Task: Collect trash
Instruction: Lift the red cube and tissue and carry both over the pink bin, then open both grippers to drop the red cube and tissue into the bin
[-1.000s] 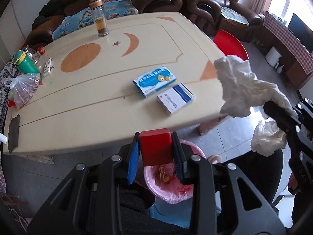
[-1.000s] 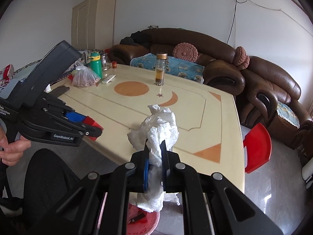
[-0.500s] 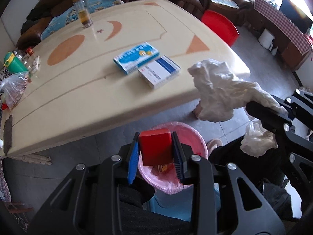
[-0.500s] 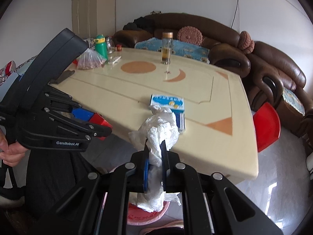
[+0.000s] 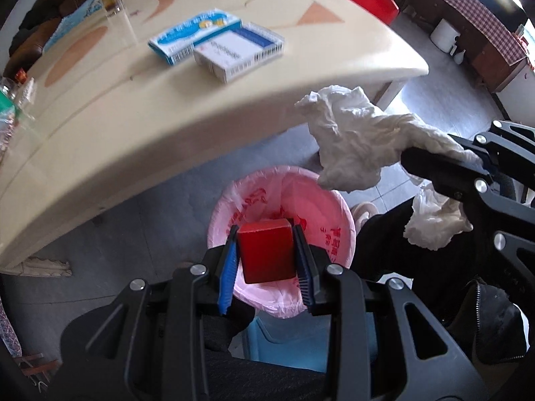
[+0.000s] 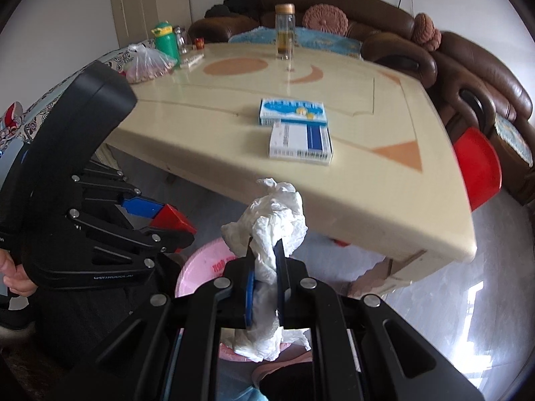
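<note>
Jaws of the left gripper [image 5: 265, 255] clamp a red box [image 5: 266, 251]; the right gripper's [image 6: 264, 272] pinch crumpled tissue [image 6: 271, 224].

Blurred "GenRobot" lettering on left tool [image 6: 174, 224], boxes' print unreadable

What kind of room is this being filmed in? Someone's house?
Most likely a home living room: a brown leather sofa with round cushions runs behind a big cream table, which holds medicine boxes and a green flask.
</note>
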